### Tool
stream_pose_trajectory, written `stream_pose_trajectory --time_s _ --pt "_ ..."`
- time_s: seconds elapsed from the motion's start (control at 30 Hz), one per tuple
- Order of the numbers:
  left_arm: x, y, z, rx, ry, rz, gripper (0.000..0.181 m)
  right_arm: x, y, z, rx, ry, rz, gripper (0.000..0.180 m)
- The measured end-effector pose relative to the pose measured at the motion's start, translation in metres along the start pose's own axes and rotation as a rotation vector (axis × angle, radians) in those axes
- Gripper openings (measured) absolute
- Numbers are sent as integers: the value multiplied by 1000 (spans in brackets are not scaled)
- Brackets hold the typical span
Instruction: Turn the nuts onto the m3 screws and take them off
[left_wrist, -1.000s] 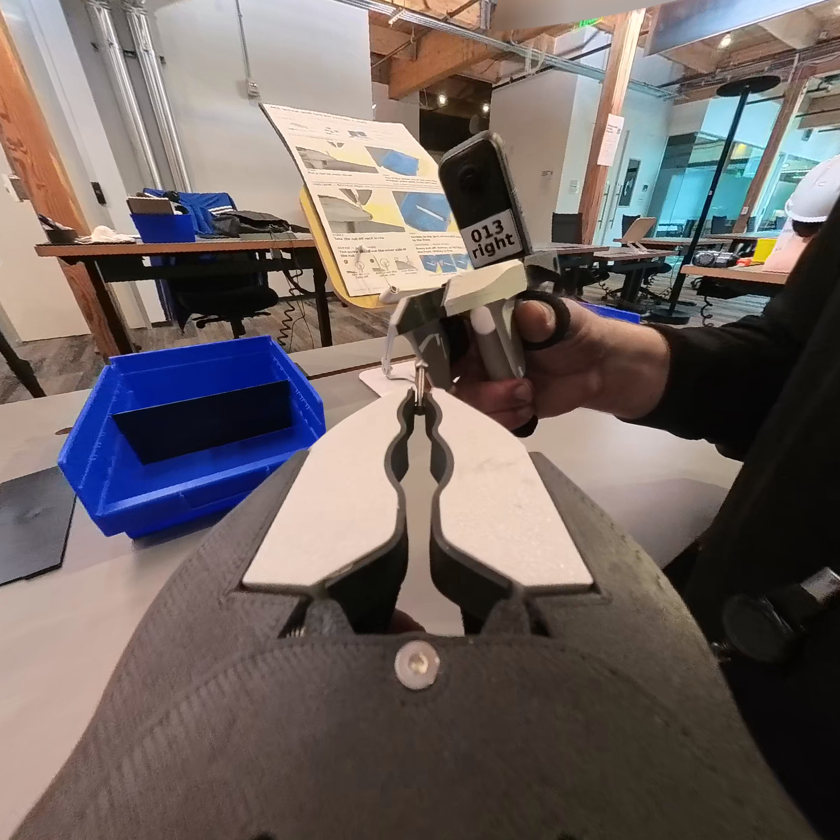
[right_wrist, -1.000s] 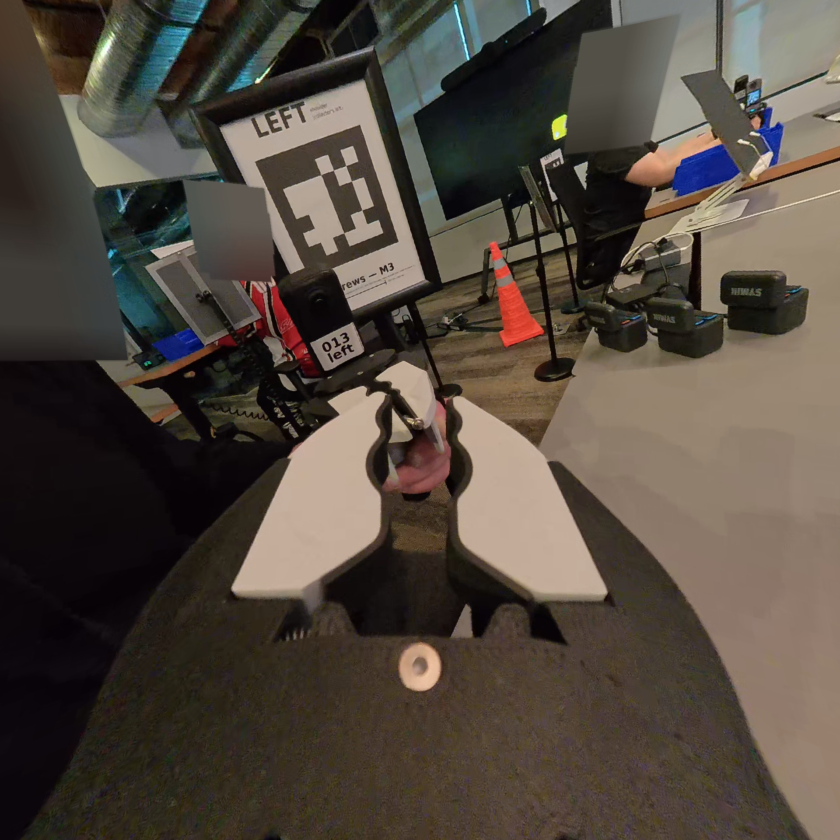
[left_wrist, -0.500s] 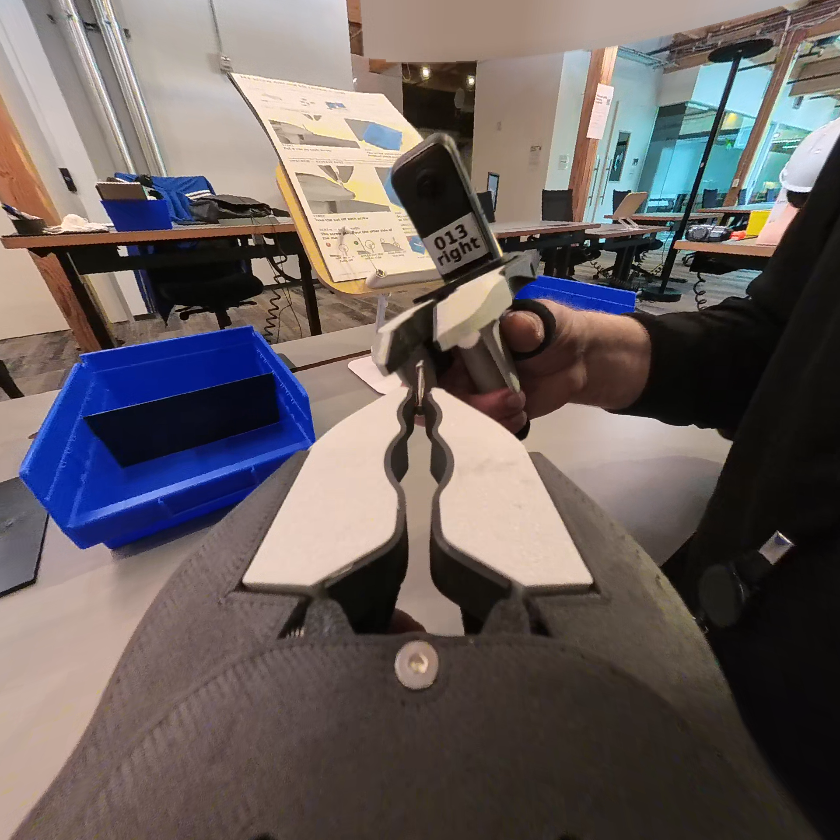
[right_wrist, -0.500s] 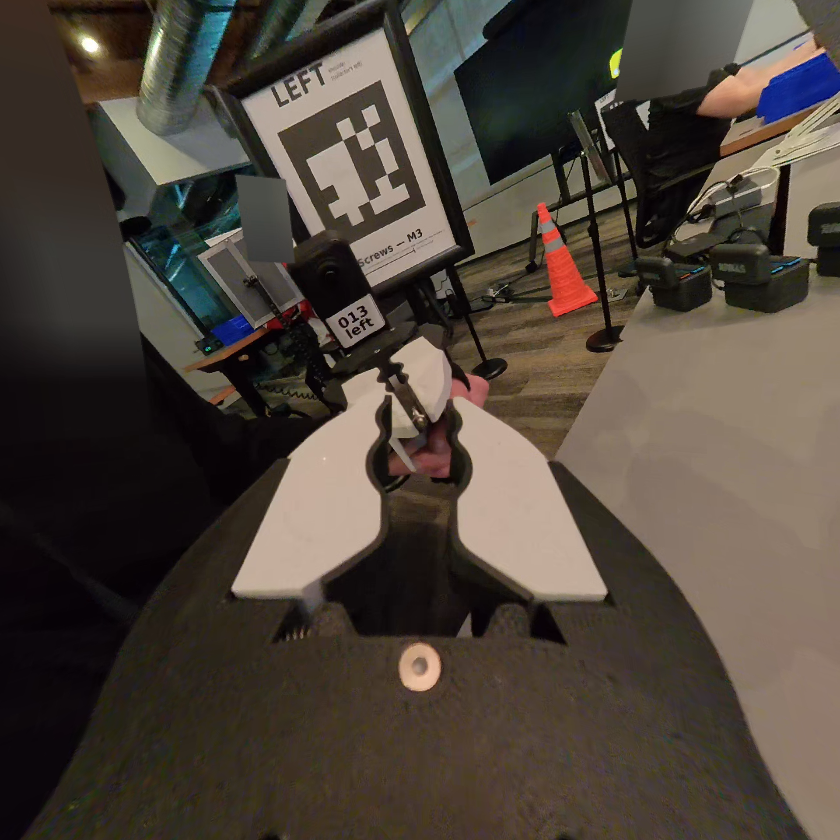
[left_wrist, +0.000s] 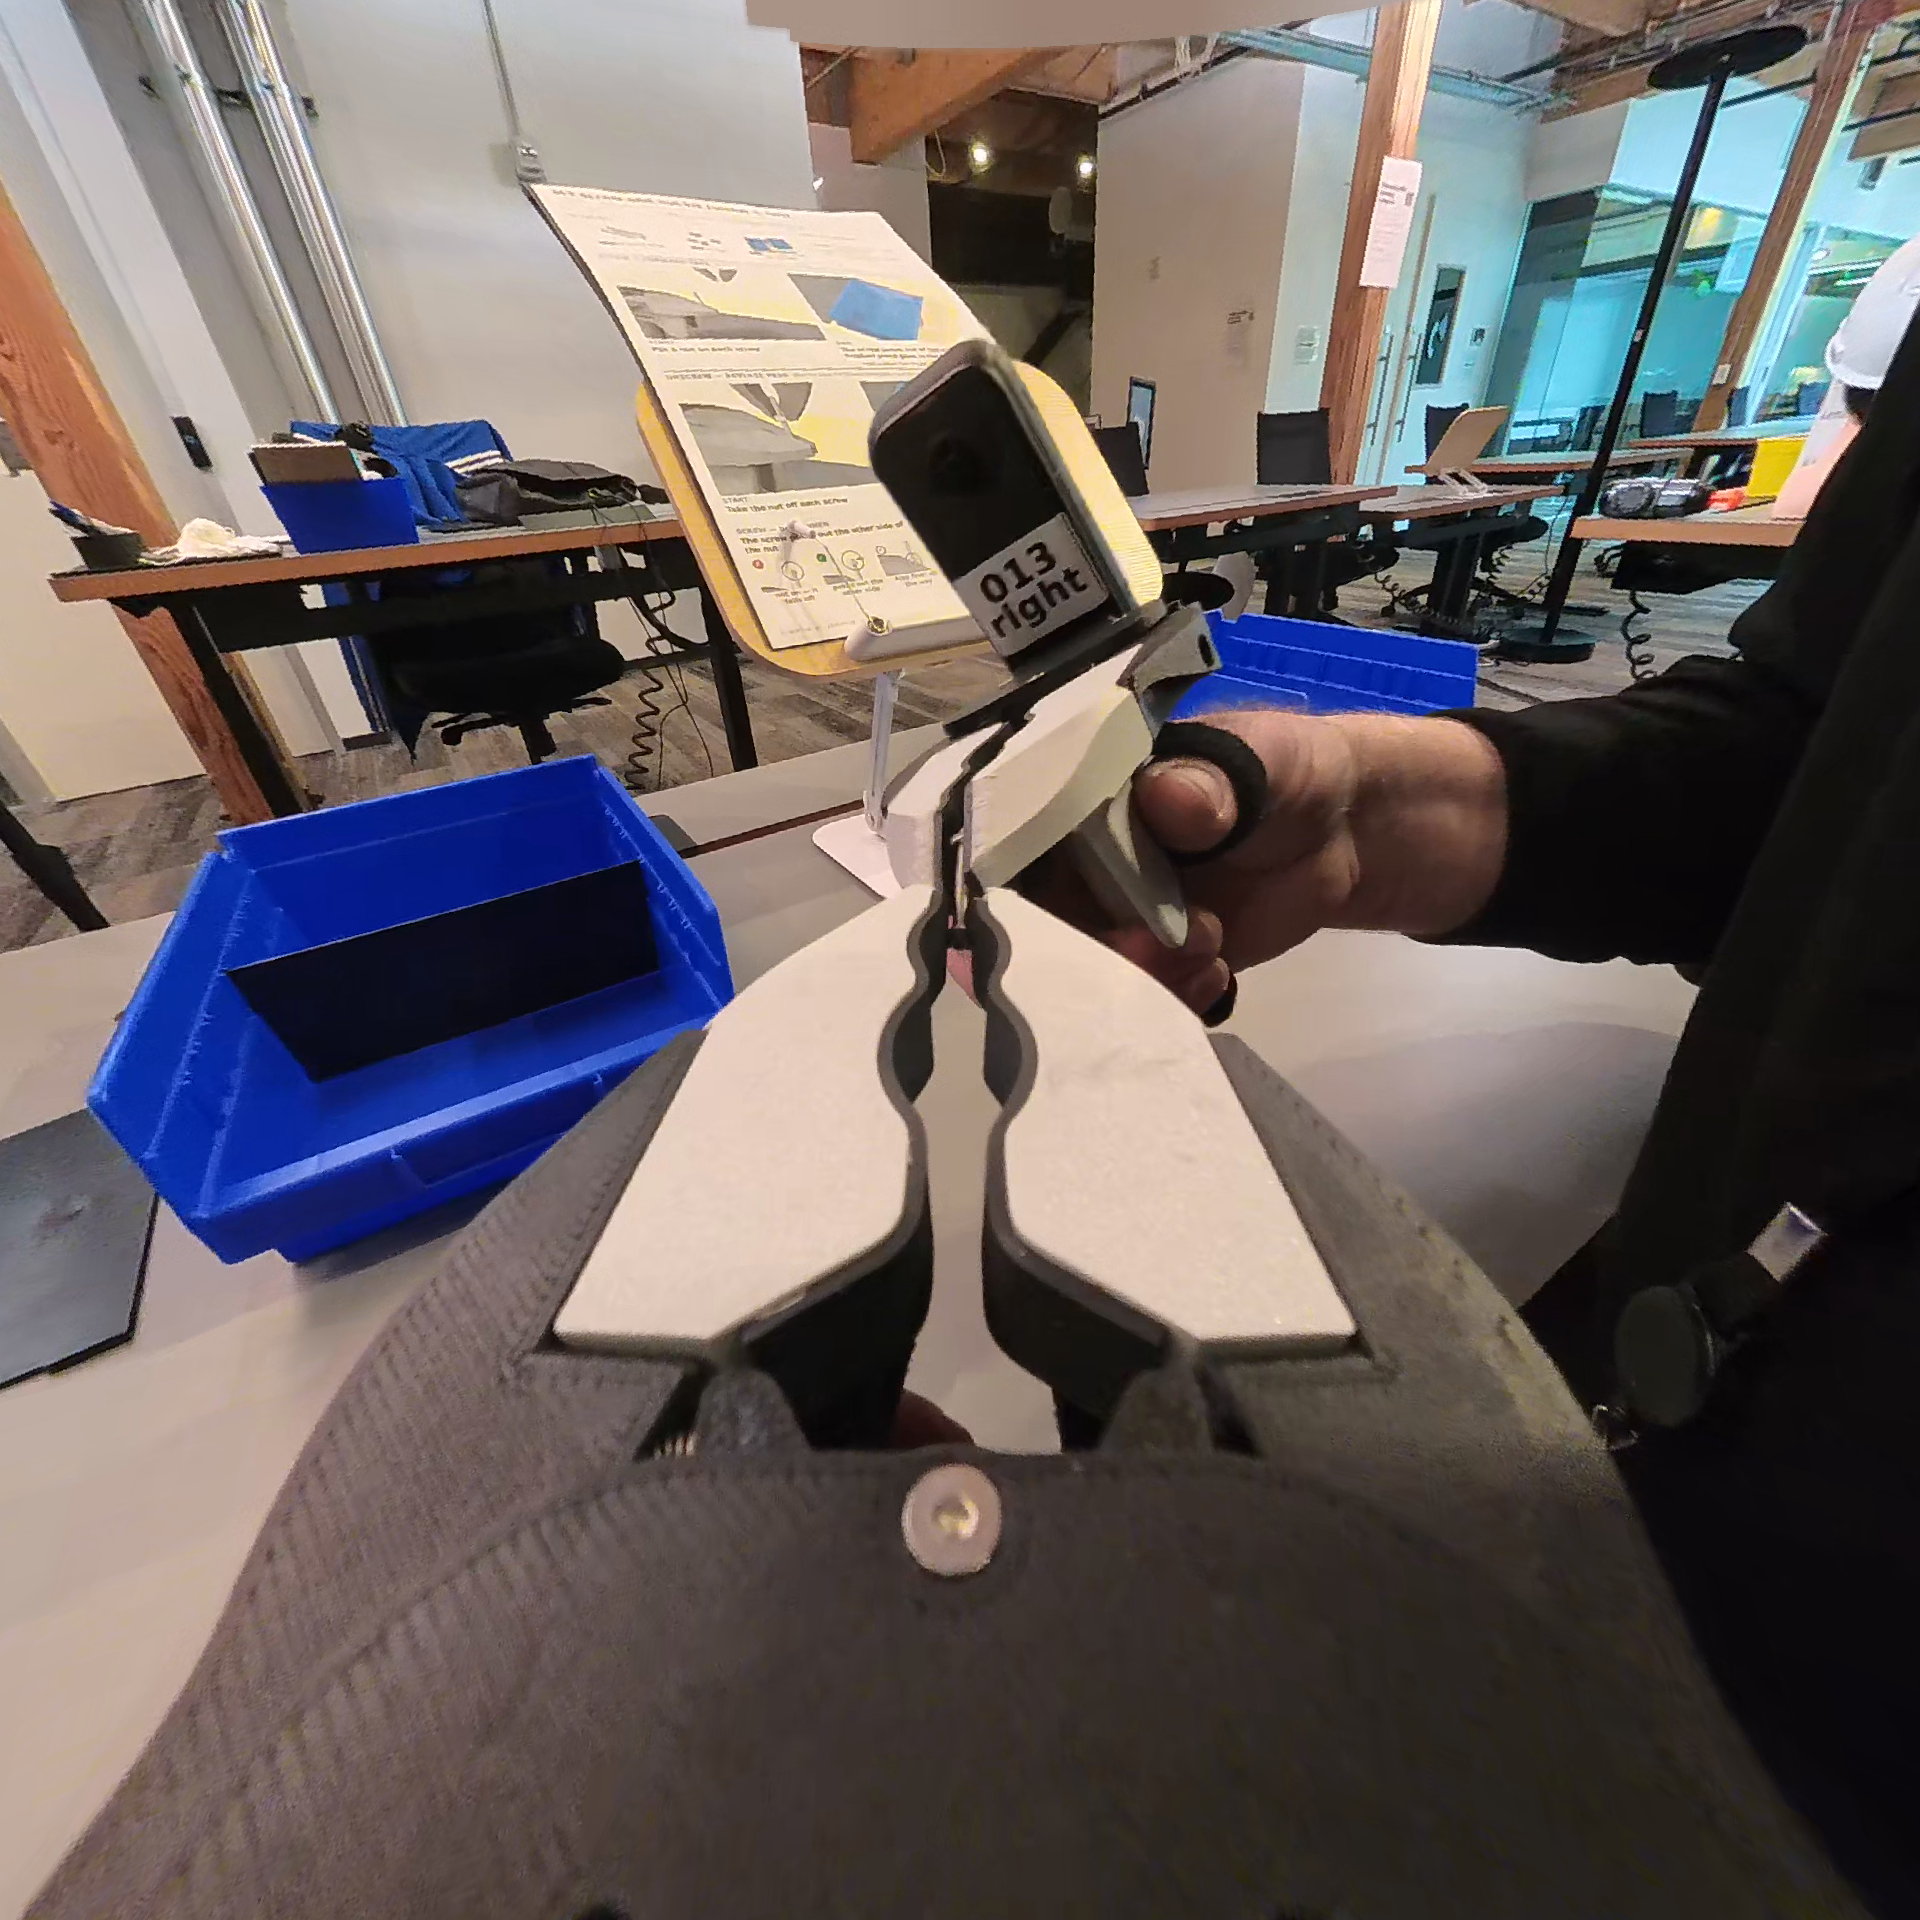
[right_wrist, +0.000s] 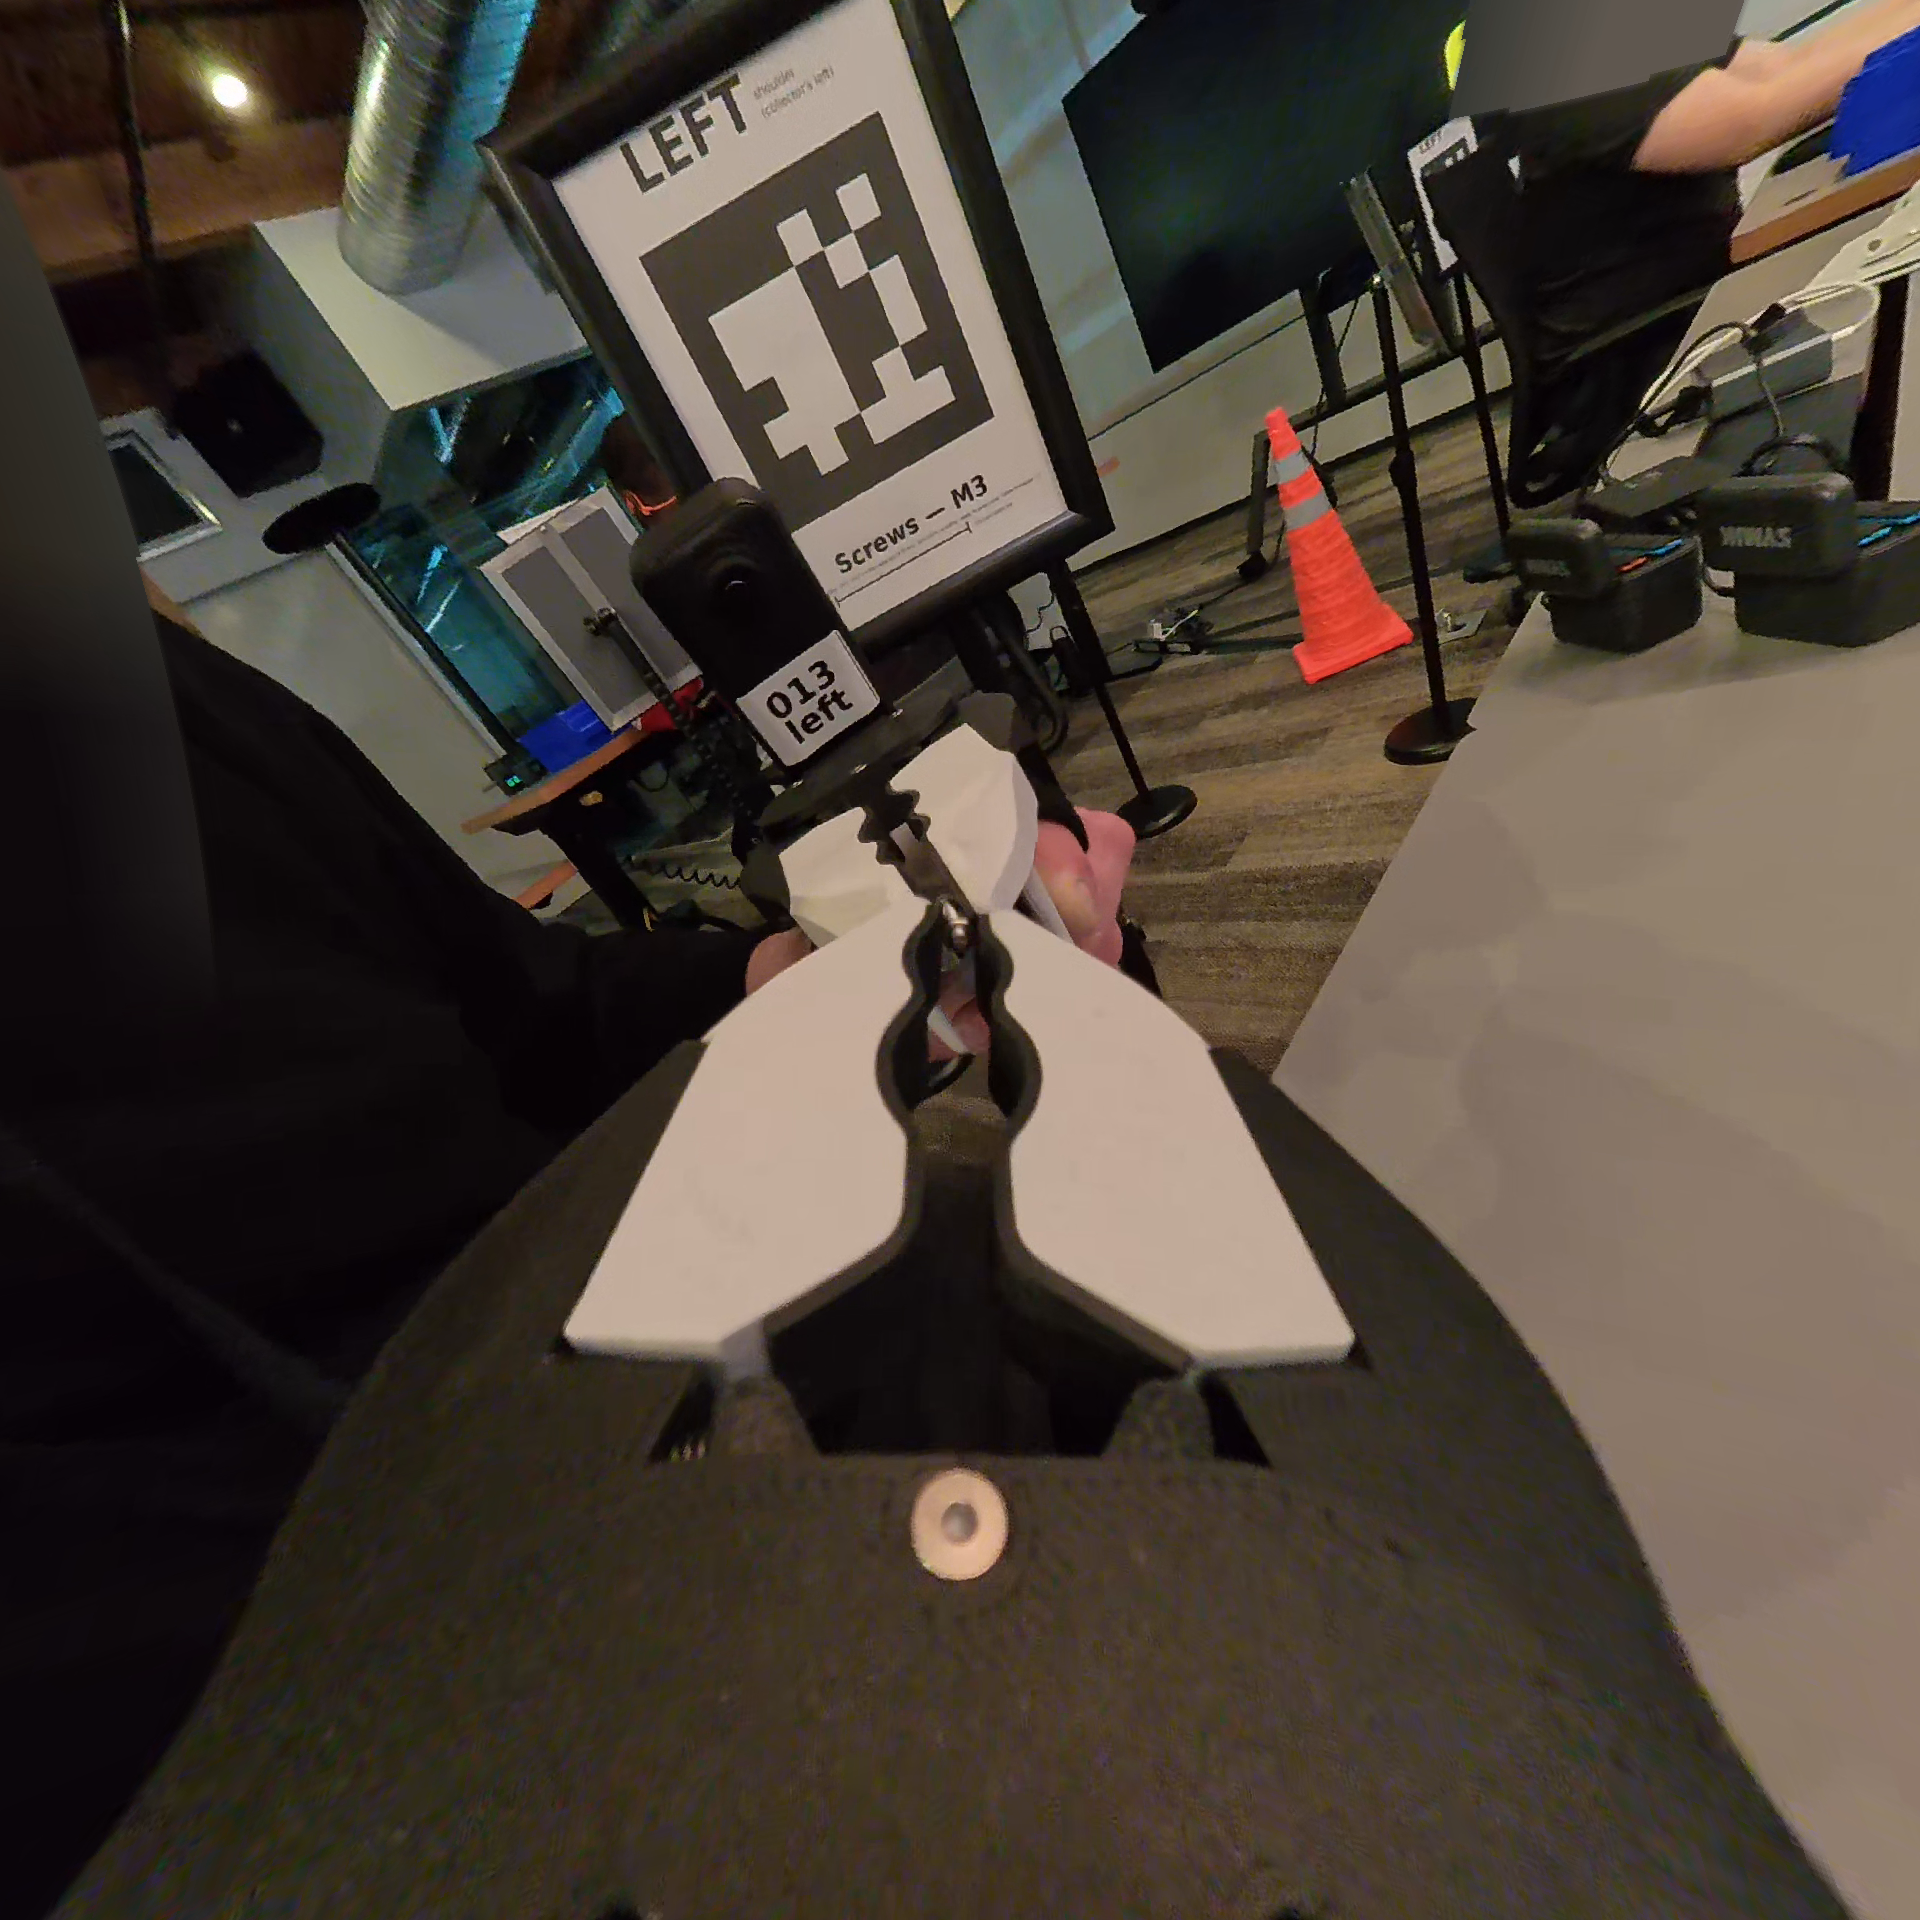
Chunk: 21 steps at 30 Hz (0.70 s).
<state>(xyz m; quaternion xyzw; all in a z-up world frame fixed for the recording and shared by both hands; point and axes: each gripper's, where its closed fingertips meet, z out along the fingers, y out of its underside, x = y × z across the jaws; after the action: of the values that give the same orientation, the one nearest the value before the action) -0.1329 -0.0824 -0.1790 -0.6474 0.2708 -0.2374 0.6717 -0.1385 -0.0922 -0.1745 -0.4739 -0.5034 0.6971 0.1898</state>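
Observation:
My left gripper (left_wrist: 961, 920) and my right gripper (right_wrist: 951, 935) meet tip to tip in the air above the grey table (left_wrist: 1455, 1039). Both are shut. A thin silver M3 screw (left_wrist: 968, 836) runs between the two sets of tips. A small silver nut (right_wrist: 954, 925) sits at the right gripper's tips. The left gripper seems to hold the screw's shaft, which shows in the right wrist view (right_wrist: 920, 852). A hand holds the right gripper (left_wrist: 958, 831), tilted, in the left wrist view. The left gripper (right_wrist: 914, 847) faces the right camera.
A blue bin (left_wrist: 364, 1153) with a black divider stands on the table to the left. A black mat (left_wrist: 62, 1247) lies at the left edge. An instruction sheet (left_wrist: 790, 416) on a stand is behind, with a second blue bin (left_wrist: 1340, 655). Black chargers (right_wrist: 1787, 561) sit far on the table. The tips of both grippers are at nearly the same place.
The right gripper has rolled about the screw's axis while the tips stayed together; its camera leans differently in the left wrist view. The left gripper has stayed shut and shifted only slightly.

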Motion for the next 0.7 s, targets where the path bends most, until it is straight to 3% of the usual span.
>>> stream_pose_trajectory --time_s 0.27,0.43,0.57,0.7 --pt "-2 -2 6 11 -5 -10 4 -1 -4 -5 21 22 -38 5" --pt "-13 -4 7 35 -65 -27 27 6 -22 -34 81 99 -77 5" --pt "-19 0 6 38 -71 -55 30 9 -45 -82 114 242 -169 5" --pt "-28 7 8 34 -80 -113 37 5 -64 -176 148 516 -287 5"
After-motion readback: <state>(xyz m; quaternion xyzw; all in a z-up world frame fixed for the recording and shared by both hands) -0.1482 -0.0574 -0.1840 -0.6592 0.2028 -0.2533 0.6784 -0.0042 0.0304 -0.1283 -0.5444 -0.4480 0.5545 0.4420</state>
